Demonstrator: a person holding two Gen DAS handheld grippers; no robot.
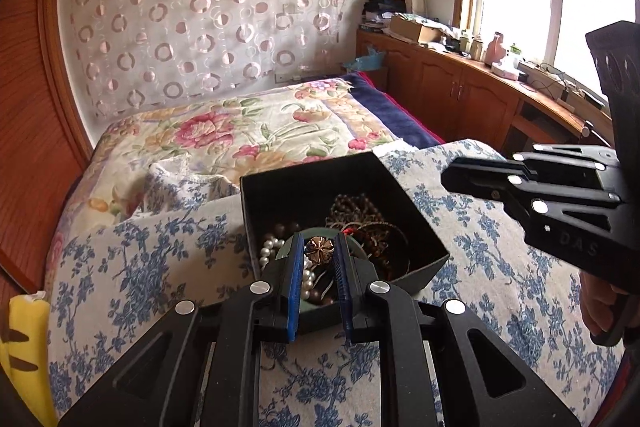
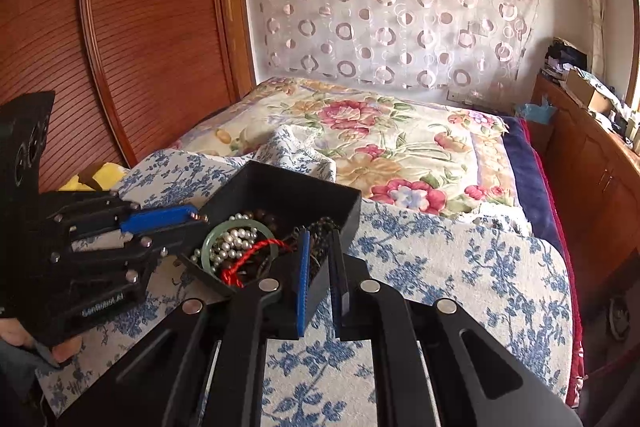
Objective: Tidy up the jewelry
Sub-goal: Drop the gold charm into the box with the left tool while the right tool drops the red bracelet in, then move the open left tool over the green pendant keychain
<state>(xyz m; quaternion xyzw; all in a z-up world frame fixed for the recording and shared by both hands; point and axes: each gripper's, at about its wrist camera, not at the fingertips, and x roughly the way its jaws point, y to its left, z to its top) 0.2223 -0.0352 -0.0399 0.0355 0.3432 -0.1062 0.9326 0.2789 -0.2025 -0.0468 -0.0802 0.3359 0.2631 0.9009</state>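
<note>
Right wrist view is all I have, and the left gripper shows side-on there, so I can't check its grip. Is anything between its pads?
Observer: Yes. In the left wrist view a bronze flower piece fills the gap between the pads of the left gripper, over the box.
Operator: Does my right gripper carry anything?
Observer: Seen side-on, the right gripper has its fingers nearly together, and nothing hangs from them.
Operator: Is it touching the box?
Observer: No. From that side its tips show beside the right rim, apart from it.
</note>
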